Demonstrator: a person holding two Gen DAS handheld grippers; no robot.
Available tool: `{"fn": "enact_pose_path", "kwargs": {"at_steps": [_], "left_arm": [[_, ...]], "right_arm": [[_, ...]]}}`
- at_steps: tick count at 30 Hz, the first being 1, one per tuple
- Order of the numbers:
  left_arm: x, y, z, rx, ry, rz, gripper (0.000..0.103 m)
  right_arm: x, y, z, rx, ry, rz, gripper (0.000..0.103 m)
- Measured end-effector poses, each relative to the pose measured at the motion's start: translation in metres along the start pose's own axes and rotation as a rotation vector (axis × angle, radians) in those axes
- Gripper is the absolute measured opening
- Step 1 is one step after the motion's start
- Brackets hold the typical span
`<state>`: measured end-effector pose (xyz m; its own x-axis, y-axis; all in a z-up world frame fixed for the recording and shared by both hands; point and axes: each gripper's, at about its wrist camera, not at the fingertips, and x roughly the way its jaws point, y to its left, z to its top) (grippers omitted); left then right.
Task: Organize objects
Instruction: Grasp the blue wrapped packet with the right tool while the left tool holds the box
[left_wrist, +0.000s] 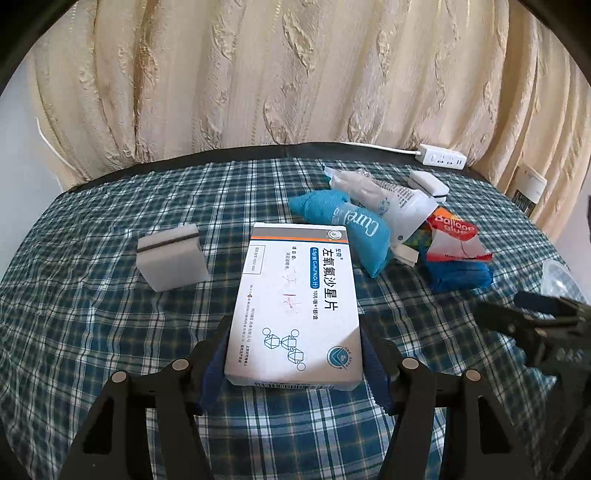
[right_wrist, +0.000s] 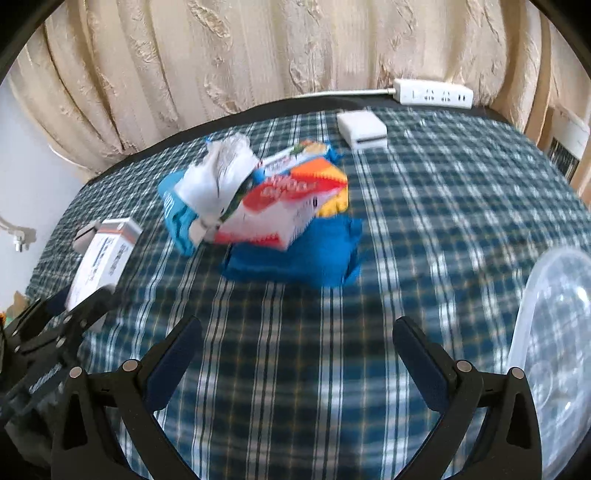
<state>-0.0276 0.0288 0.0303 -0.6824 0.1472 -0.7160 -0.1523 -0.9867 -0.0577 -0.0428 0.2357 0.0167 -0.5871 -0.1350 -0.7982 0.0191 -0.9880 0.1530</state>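
Ahead of the right claw (right_wrist: 297, 354) lies open plaid cloth (right_wrist: 424, 206), until a heap of packets (right_wrist: 258, 199) blocks the way. A clear plastic container (right_wrist: 554, 332) crowds its right side. The left claw (right_wrist: 295, 347) and its medicine box (left_wrist: 295, 302) stand to its left.

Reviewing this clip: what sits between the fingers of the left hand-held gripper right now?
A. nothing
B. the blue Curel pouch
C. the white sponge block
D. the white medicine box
D: in the left wrist view the left hand-held gripper has its pads closed against both long sides of the white medicine box, while the sponge block and blue Curel pouch lie apart on the plaid cloth.
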Motion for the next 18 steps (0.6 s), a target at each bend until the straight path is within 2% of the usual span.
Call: {"fn": "enact_pose_path", "kwargs": {"at_steps": [10, 18], "left_arm": [[0.001, -0.003, -0.003, 0.016, 0.006, -0.001, 0.067], [0.003, -0.005, -0.004, 0.02, 0.014, -0.002, 0.067]], "right_arm": [[0.026, 0.014, 0.028, -0.078, -0.035, -0.064, 0.103], [0.046, 0.007, 0.039, -0.044, -0.021, -0.045, 0.103]]}}
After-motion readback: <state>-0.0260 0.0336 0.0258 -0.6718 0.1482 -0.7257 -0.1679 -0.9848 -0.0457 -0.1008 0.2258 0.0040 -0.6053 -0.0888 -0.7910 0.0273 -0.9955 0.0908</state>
